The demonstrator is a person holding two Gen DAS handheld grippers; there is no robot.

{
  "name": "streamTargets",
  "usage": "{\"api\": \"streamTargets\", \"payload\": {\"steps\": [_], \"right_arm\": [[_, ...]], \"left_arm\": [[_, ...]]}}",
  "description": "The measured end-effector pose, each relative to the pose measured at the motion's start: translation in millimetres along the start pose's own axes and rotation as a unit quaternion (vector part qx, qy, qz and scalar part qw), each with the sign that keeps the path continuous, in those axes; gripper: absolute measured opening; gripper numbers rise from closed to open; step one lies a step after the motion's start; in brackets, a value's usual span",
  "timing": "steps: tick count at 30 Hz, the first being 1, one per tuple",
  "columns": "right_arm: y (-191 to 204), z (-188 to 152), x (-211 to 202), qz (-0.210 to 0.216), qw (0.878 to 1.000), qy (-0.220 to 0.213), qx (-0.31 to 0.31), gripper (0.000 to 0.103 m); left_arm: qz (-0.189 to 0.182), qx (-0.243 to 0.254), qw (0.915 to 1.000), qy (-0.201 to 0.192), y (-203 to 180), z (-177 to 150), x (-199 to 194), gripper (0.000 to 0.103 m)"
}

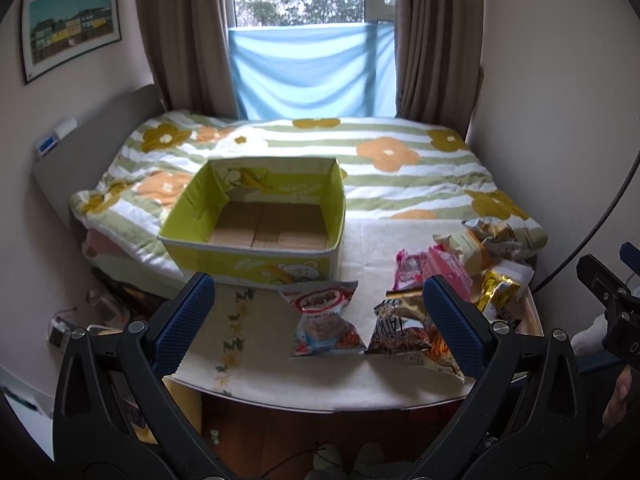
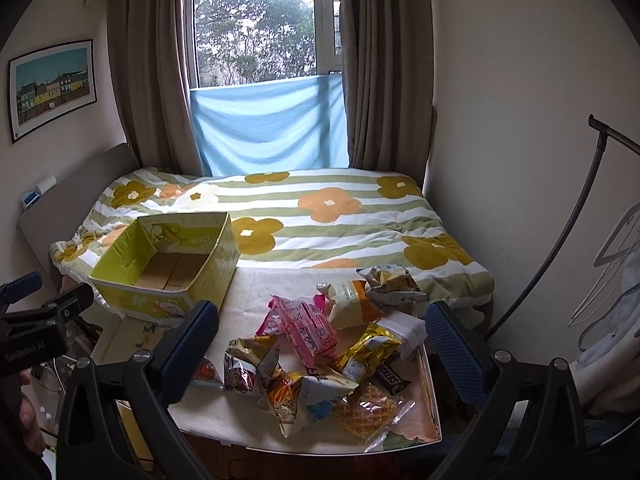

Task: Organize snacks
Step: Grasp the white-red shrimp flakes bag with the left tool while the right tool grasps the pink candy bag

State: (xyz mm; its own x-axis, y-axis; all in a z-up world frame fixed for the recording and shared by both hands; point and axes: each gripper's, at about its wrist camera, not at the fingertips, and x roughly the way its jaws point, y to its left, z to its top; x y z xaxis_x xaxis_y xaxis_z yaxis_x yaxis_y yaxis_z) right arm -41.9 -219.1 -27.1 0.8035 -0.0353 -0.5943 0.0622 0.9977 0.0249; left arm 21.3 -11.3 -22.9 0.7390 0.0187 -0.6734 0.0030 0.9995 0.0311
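An empty yellow-green cardboard box (image 1: 256, 216) (image 2: 168, 264) stands at the table's far left, against the bed. A heap of snack packs lies on the right: a white shrimp-flakes bag (image 1: 324, 320), a brown striped bag (image 1: 404, 328) (image 2: 248, 364), a pink pack (image 2: 308, 328), a gold pack (image 2: 368, 348), a Snickers bar (image 2: 390, 378) and a waffle in clear wrap (image 2: 370, 404). My left gripper (image 1: 320, 312) hovers open above the table's near edge, nothing between its fingers. My right gripper (image 2: 320, 340) is open too, above the heap, holding nothing.
The small table (image 1: 280, 376) wears a pale cloth and butts against a bed with a flowered quilt (image 1: 384, 160). A wall and a dark curved rack pole (image 2: 560, 240) stand to the right. Cables and clutter lie on the floor at left (image 1: 100, 316).
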Motion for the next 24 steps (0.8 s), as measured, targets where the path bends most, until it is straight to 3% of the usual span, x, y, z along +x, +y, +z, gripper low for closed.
{"api": "streamTargets", "payload": {"steps": [11, 24], "right_arm": [[-7, -41, 74, 0.057, 0.994, 0.093, 0.0, 0.103], [3, -52, 165, 0.027, 0.987, 0.159, 0.024, 0.103]], "left_arm": [[-0.001, -0.033, 0.9942, 0.102, 12, -46, 74, 0.103], [-0.052, -0.031, 0.9785, 0.197, 19, -63, 207, 0.103]]}}
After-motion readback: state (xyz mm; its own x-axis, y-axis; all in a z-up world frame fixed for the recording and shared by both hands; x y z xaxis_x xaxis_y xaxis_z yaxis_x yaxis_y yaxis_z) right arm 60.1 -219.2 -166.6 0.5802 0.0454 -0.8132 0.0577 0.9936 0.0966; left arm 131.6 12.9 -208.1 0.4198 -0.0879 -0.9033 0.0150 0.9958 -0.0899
